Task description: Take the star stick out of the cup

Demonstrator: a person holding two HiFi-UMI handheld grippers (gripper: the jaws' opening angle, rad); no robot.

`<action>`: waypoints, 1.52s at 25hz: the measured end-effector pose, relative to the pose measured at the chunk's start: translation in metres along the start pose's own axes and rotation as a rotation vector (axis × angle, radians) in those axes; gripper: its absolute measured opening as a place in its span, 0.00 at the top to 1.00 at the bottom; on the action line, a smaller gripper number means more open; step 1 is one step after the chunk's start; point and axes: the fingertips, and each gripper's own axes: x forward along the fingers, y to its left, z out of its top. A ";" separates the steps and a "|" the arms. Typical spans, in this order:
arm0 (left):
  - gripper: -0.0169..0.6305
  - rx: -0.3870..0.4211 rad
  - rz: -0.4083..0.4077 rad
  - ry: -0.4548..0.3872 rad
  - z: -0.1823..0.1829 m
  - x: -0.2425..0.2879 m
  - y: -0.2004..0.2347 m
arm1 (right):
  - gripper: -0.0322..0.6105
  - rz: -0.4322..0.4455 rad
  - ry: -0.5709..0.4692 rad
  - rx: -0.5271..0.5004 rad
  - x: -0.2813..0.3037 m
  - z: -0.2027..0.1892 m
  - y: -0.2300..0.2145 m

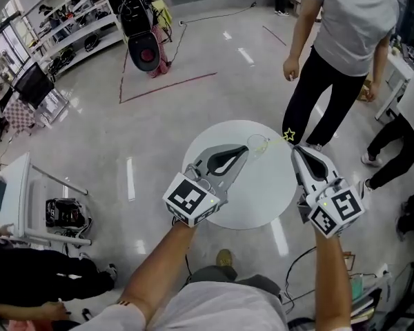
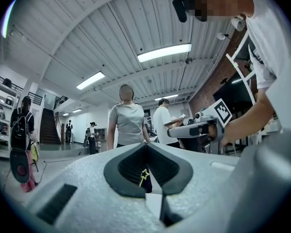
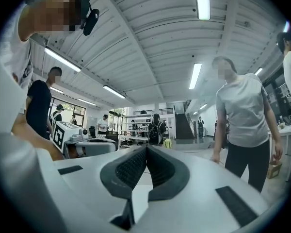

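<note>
A round white table (image 1: 262, 195) carries a clear cup (image 1: 257, 143) at its far edge. The star stick leans out of the cup to the right, and its yellow outlined star (image 1: 288, 135) hangs past the table rim. My left gripper (image 1: 245, 149) is shut, with its tips right at the cup's near side. I cannot tell whether it pinches anything. In the left gripper view the star (image 2: 144, 175) shows through the gap below the closed tips (image 2: 146, 145). My right gripper (image 1: 295, 149) is shut and empty (image 3: 146, 148), its tip just short of the star.
A person in a grey shirt (image 1: 345, 40) stands close behind the table, and others stand at the right edge. A black and red bag (image 1: 143, 36) stands on the floor at the back. A white cart (image 1: 14, 198) and shelves are at the left.
</note>
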 end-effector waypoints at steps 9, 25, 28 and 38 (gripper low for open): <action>0.95 0.011 -0.070 0.073 -0.031 0.022 0.022 | 0.93 -0.071 0.059 0.005 0.019 -0.022 -0.018; 0.95 0.063 -0.160 0.292 -0.107 0.084 0.026 | 0.93 -0.098 0.231 0.027 0.026 -0.103 -0.072; 0.95 0.078 -0.184 0.344 -0.123 0.095 0.026 | 0.93 -0.086 0.261 0.037 0.029 -0.118 -0.075; 0.78 0.111 -0.269 0.526 -0.188 0.144 0.016 | 0.93 -0.077 0.333 0.093 0.023 -0.163 -0.101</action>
